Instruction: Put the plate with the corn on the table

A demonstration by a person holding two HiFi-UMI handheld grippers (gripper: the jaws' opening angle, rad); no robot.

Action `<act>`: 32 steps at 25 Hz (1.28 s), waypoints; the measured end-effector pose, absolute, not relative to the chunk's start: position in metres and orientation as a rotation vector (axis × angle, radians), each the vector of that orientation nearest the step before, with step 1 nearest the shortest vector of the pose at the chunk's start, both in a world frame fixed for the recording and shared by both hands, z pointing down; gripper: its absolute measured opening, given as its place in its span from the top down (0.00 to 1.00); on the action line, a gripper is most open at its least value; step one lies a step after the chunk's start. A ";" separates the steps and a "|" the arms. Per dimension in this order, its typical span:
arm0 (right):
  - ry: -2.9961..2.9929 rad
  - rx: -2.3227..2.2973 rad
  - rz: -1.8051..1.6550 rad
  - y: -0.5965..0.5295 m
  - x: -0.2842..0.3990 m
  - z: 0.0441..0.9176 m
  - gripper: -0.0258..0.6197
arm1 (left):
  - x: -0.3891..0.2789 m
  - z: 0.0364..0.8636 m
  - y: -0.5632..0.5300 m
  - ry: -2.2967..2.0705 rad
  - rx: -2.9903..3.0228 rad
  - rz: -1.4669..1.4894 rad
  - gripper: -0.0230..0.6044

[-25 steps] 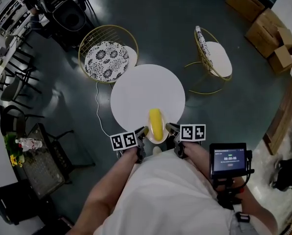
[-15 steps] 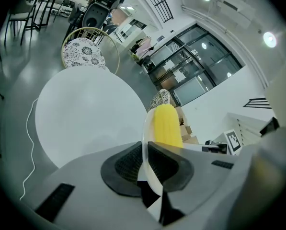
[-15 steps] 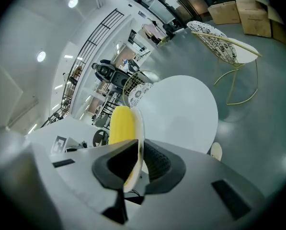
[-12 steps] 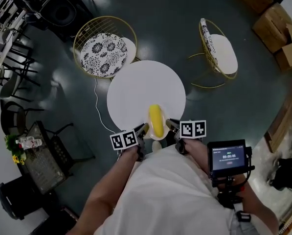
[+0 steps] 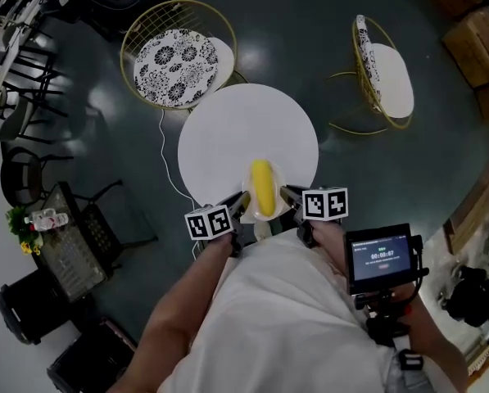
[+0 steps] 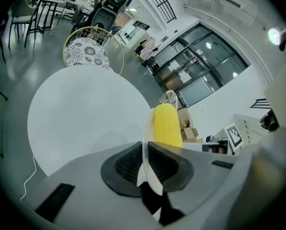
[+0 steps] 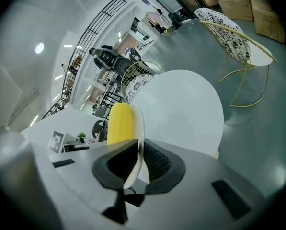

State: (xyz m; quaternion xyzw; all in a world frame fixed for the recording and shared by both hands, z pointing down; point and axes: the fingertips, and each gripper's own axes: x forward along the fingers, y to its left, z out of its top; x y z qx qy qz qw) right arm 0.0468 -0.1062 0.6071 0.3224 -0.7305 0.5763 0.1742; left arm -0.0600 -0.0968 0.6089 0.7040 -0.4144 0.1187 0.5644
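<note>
A yellow corn cob (image 5: 262, 187) lies on a small pale plate (image 5: 275, 210) held over the near edge of the round white table (image 5: 244, 137). My left gripper (image 5: 239, 212) is shut on the plate's left rim and my right gripper (image 5: 286, 198) is shut on its right rim. In the left gripper view the plate rim (image 6: 144, 157) sits edge-on between the dark pads, with the corn (image 6: 165, 126) beyond. The right gripper view shows the same: the rim (image 7: 138, 150) pinched, the corn (image 7: 120, 122) to its left, the table (image 7: 181, 109) ahead.
Two gold wire chairs stand beyond the table, one with a patterned cushion (image 5: 178, 56) at far left, one with a white seat (image 5: 387, 76) at far right. A white cable (image 5: 165, 166) runs down the floor left of the table. A handheld screen (image 5: 380, 256) hangs at my right.
The plate with the corn has moved forward over the table's near edge, both grippers still holding it. The head view has shifted forward, so the table lies closer.
</note>
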 end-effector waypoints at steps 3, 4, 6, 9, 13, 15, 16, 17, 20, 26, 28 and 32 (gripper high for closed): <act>-2.073 0.876 1.621 -0.115 0.044 0.613 0.89 | -0.062 0.614 -0.103 -0.990 1.643 0.265 0.90; -2.074 0.865 1.617 -0.119 0.044 0.616 0.89 | -0.062 0.618 -0.105 -0.994 1.637 0.260 0.90; -2.069 0.842 1.613 -0.125 0.043 0.625 0.89 | -0.065 0.628 -0.109 -1.010 1.617 0.263 0.90; -2.057 0.810 1.605 -0.135 0.041 0.638 0.89 | -0.069 0.643 -0.116 -1.031 1.591 0.274 0.90; -2.041 0.783 1.594 -0.139 0.043 0.642 0.89 | -0.065 0.645 -0.118 -1.041 1.571 0.260 0.90; -2.031 0.776 1.590 -0.145 0.044 0.649 0.89 | -0.063 0.651 -0.124 -1.049 1.565 0.268 0.90; -2.026 0.775 1.589 -0.148 0.045 0.653 0.89 | -0.063 0.655 -0.127 -1.050 1.563 0.271 0.90; -2.022 0.774 1.587 -0.150 0.045 0.656 0.89 | -0.063 0.658 -0.129 -1.051 1.563 0.274 0.90; -2.030 0.764 1.580 -0.157 0.042 0.660 0.89 | -0.066 0.660 -0.135 -1.062 1.567 0.275 0.90; -2.036 0.742 1.554 -0.163 0.046 0.660 0.89 | -0.061 0.661 -0.142 -1.068 1.573 0.270 0.90; -2.037 0.738 1.547 -0.163 0.044 0.660 0.89 | -0.063 0.660 -0.142 -1.072 1.570 0.264 0.90; -2.038 0.716 1.536 -0.175 0.045 0.664 0.89 | -0.061 0.664 -0.150 -1.088 1.549 0.255 0.90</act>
